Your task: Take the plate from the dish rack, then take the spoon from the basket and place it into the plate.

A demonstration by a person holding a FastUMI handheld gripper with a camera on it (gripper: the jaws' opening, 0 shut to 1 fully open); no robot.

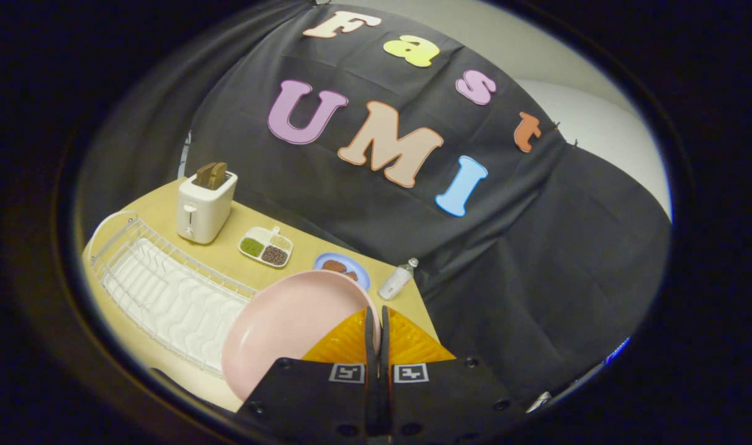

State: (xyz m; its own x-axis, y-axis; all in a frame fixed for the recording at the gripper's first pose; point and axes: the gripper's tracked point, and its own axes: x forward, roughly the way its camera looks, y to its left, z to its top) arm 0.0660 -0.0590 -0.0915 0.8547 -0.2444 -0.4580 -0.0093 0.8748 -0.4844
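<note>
The jaws [376,321] are pressed close together and pinch the near rim of the pink plate [283,324] — the plate is up off the dish rack [165,290], which lies just beyond and beside it on the table [240,250]. Next job, I think, is setting the plate down flat — the spoon's basket I cannot spot.

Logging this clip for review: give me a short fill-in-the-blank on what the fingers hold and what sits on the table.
1. The gripper has its fingers closed on the rim of the pink ____.
2. The white dish rack holds ____ dishes.
3. Two slices of bread stand in the white ____.
4. The sectioned dish lies between the toaster and the ____ plate.

Missing words: plate; no; toaster; blue
</note>
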